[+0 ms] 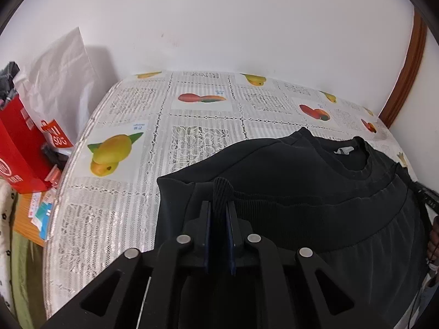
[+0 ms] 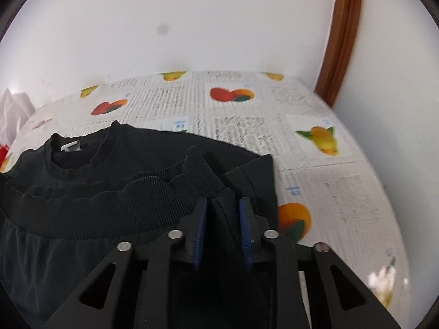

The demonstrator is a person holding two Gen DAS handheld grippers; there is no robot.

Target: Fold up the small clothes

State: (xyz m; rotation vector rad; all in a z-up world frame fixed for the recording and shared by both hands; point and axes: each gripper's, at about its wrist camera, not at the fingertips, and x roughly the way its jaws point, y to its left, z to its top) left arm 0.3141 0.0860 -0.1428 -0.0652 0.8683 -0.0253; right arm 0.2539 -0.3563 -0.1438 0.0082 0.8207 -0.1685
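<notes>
A black sweatshirt (image 1: 315,192) lies on the table with its collar and white label toward the wall; it also shows in the right wrist view (image 2: 109,181). Its ribbed bottom hem is lifted and carried over the body toward the collar. My left gripper (image 1: 219,205) is shut on the hem's left end, a ribbed tuft standing up between the pads. My right gripper (image 2: 222,205) is shut on the hem's right end, with thick bunched cloth between the blue pads (image 2: 245,219).
The table (image 1: 142,142) has a white lace cloth with fruit pictures and stands against a white wall. At its left are a red box (image 1: 19,148), a red-and-white bag and a white paper bag (image 1: 63,74). A brown wooden frame (image 2: 343,35) stands at the right corner.
</notes>
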